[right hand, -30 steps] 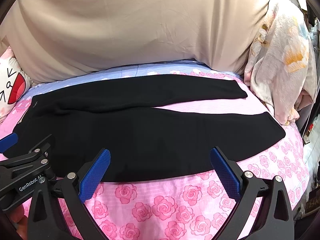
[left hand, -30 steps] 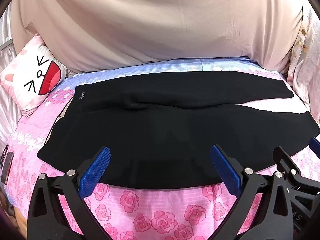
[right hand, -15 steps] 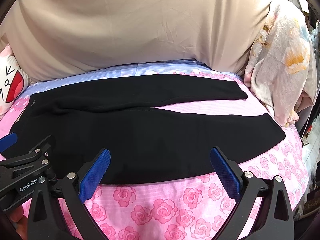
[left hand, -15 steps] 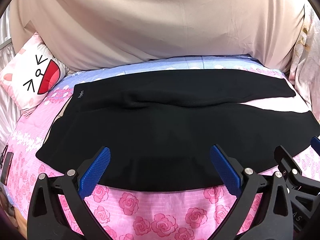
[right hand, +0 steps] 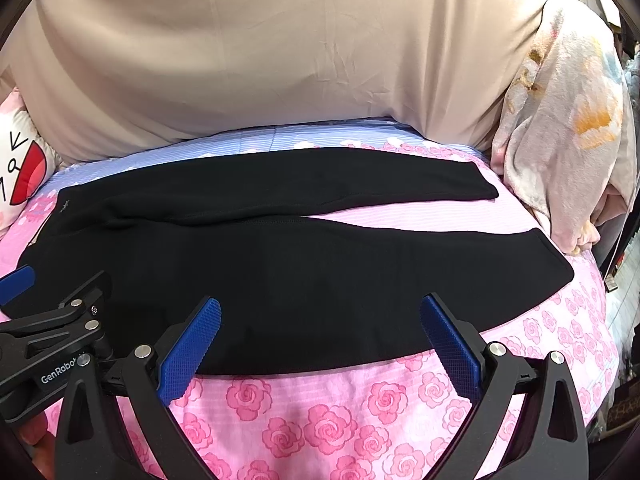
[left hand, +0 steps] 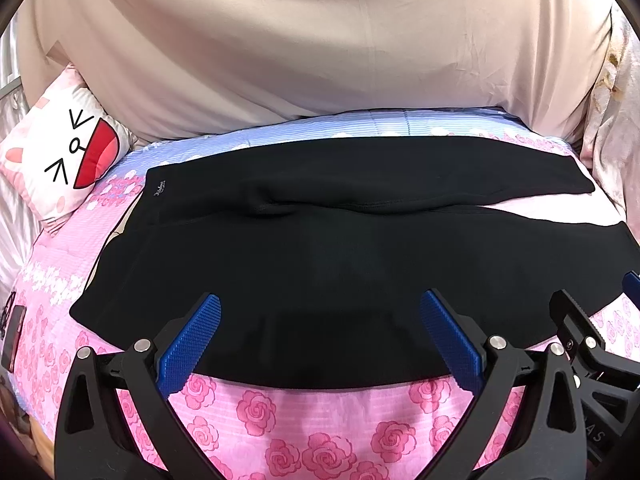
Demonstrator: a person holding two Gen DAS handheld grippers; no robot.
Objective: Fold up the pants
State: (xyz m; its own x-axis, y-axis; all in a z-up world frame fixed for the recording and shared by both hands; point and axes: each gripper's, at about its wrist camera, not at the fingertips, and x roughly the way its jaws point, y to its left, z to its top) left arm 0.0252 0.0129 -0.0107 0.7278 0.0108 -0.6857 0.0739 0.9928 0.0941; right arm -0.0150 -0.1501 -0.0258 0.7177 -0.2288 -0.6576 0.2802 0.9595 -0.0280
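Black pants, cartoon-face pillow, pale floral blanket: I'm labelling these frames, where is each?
Black pants (right hand: 304, 272), right wrist view, middle of near leg.
Cartoon-face pillow (left hand: 60, 152), left wrist view, printed face.
Pale floral blanket (right hand: 568, 152), right wrist view, draped front.

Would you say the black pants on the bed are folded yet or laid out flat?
Laid out flat: the pants lie full length on the bedspread, both legs side by side, no fold.

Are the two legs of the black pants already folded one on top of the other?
No, the pants lie spread on the bed, legs side by side with pink sheet between them.
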